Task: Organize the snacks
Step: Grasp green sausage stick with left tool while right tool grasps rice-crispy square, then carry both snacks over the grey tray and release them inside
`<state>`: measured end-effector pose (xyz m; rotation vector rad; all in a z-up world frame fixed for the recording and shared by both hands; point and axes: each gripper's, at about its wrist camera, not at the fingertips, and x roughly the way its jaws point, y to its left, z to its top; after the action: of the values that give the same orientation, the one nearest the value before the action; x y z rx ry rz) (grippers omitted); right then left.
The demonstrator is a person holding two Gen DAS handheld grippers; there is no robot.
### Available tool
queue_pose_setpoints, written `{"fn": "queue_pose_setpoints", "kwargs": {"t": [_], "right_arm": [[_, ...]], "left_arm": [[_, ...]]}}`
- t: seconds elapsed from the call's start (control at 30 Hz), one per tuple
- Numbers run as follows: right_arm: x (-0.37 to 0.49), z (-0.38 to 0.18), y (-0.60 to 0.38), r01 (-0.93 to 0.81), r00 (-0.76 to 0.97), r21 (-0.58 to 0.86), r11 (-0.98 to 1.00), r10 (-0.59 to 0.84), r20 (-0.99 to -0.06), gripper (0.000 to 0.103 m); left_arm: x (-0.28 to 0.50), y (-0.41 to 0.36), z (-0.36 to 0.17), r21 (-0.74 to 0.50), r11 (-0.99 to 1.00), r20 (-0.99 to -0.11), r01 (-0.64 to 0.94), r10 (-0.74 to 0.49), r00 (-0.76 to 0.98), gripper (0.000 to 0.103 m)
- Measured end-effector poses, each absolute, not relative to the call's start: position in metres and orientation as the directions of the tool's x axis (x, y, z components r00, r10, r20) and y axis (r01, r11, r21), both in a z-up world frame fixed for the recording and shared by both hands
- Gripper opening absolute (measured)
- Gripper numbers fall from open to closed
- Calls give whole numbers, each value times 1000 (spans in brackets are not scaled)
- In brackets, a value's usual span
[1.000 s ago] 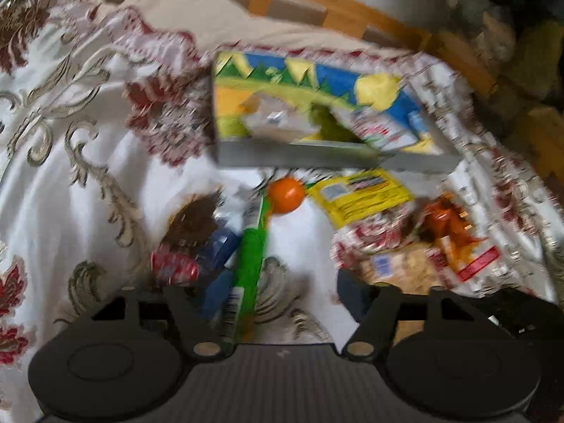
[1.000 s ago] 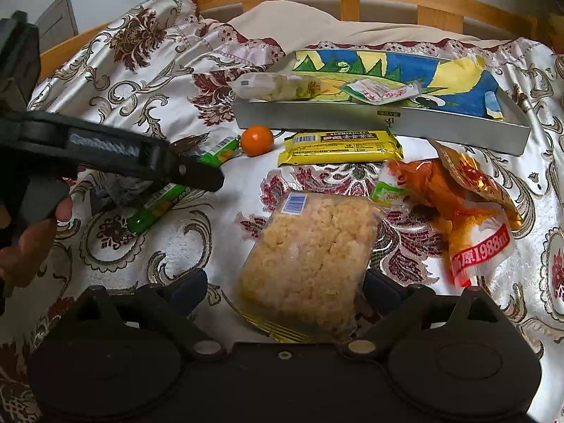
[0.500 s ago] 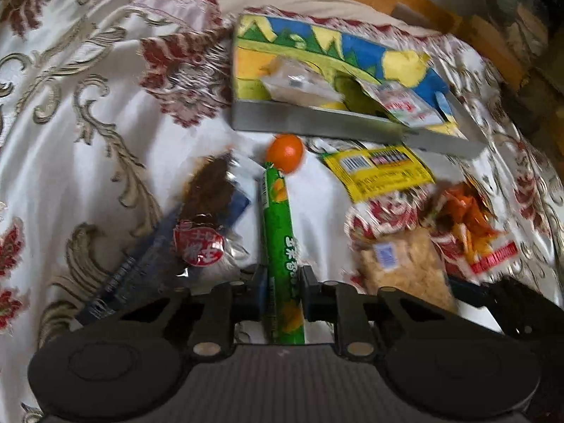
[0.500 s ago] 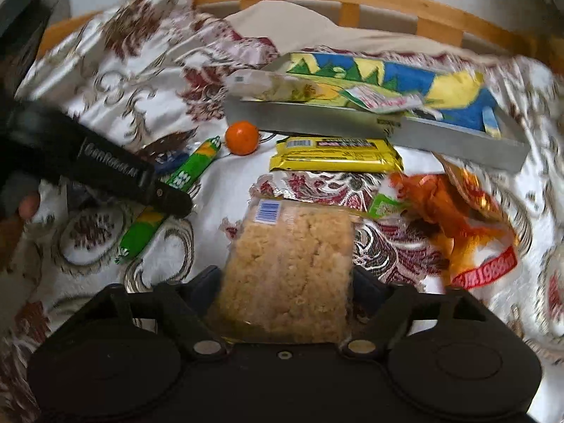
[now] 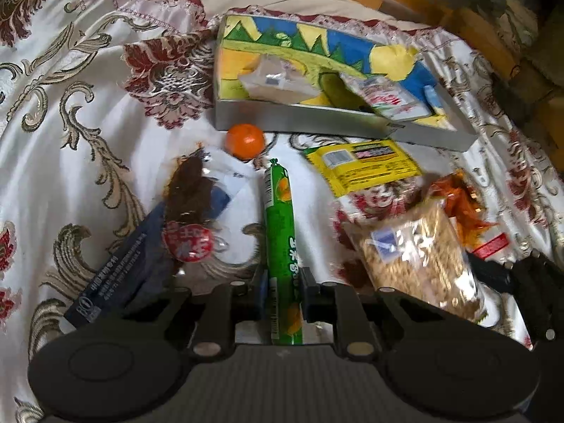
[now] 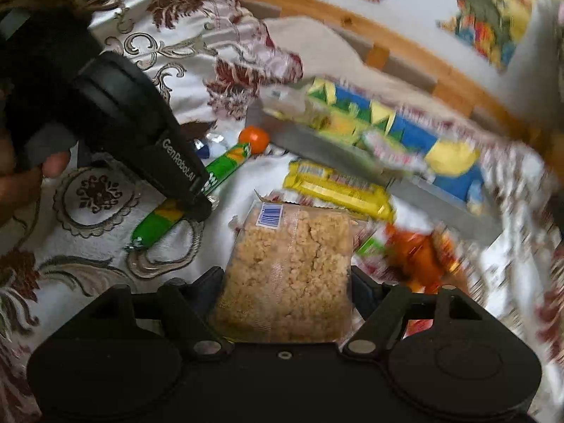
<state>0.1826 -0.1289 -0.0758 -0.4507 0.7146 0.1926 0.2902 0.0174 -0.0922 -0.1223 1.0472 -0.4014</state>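
Left tool [image 5: 283, 282] clamped on green stick [image 5: 280, 218]; right tool [image 6: 285, 282] closing, pinching rice-crisp bag [image 6: 289, 268]; floral bedspread [image 5: 70, 123], wooden frame [image 6: 352, 24].

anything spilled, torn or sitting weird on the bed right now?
Nothing spilled or visibly torn. Oddities: the brown snack pouch lies overlapping the dark blue packet, and the white red-printed packet hangs over the tray's front wall. The orange sits loose beside that wall.

left claw [image 5: 283, 283]: matte black, round discs, silver screws | white "GenRobot.AI" lettering | right claw [image 6: 285, 282]: black
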Motion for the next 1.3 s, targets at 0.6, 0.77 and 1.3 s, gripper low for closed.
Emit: {"fn": "queue_pose_setpoints", "kwargs": {"t": [0.6, 0.77, 1.3], "right_arm": [[163, 20, -182, -171, 937, -504, 847, -19, -350, 76], [192, 26, -212, -100, 961, -540, 836, -61, -271, 76], [329, -21, -310, -74, 918, -336, 939, -68, -392, 76]], "left_arm": [[268, -5, -13, -326, 892, -612, 312, -451, 650, 19], [297, -39, 14, -299, 888, -574, 350, -460, 677, 19], [437, -133, -22, -260, 906, -693, 334, -416, 588, 19]]}}
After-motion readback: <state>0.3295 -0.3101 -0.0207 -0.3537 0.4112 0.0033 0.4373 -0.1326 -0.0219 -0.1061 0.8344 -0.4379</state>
